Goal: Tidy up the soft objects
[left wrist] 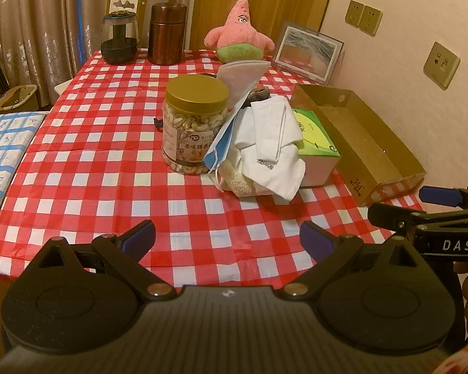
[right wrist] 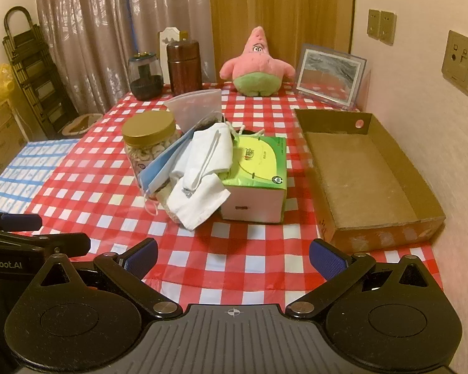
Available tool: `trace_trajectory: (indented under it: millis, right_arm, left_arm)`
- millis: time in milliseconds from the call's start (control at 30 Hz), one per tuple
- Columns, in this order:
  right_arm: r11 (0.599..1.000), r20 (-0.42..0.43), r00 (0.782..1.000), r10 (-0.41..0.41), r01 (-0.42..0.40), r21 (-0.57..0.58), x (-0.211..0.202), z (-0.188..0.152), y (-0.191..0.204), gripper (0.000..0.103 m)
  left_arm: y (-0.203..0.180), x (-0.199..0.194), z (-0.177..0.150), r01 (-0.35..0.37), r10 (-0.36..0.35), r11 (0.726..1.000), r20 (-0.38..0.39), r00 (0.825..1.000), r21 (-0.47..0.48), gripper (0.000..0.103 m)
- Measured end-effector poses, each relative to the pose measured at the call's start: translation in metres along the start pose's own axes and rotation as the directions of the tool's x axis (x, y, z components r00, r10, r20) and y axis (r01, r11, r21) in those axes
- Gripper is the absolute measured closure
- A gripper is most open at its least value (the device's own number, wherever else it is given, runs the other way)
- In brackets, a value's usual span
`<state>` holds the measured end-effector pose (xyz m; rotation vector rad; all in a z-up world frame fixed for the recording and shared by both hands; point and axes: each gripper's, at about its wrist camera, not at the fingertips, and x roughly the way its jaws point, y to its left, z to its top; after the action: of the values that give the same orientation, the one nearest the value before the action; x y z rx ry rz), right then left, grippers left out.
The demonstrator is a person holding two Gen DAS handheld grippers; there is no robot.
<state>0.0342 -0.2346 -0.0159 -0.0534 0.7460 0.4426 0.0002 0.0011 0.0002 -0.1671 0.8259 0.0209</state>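
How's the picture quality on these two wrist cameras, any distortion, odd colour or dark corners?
Left wrist view: strong fisheye bend, the checked tablecloth bows outward; warm yellowish indoor light; dark vignette at the top right corner. Right wrist view: same curvature, the cardboard box looks splayed; warm cast again; objects stay sharp, no motion blur.

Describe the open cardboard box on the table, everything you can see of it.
The cardboard box is a shallow brown tray, lidless and empty, with a round hole in its far wall and printed marks on its near wall. It lies flat on the checked tablecloth near the wall, right of the green tissue box, apart from it.
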Motion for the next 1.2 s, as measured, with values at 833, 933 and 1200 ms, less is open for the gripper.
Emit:
trace_trajectory:
  millis: [833,933,1200]
  right_arm:
    - [1.000,0.005,1.000,-0.001,0.001,-0.001,-0.0004,0.0026,-0.0003,0.000]
    - [1.000,0.005,1.000,-0.002,0.002,0.000,-0.0004,0.0029,-0.0010,0.000]
    - [1.000,0.004,1.000,-0.002,0.002,0.001,-0.0002,0.0026,-0.0009,0.000]
  left_arm:
    - [-0.0025,0.0009,0.0035,0.003,-0.003,1.000,-0.003,1.000,-0.002,0.005]
    - [-0.0024,0.0009,0.0035,0.003,-0.003,1.000,-0.004,1.000,-0.002,0.005]
    - [-0.0024,0.0010,0.0036,0.003,-0.003,1.000,-0.004,1.000,-0.003,0.005]
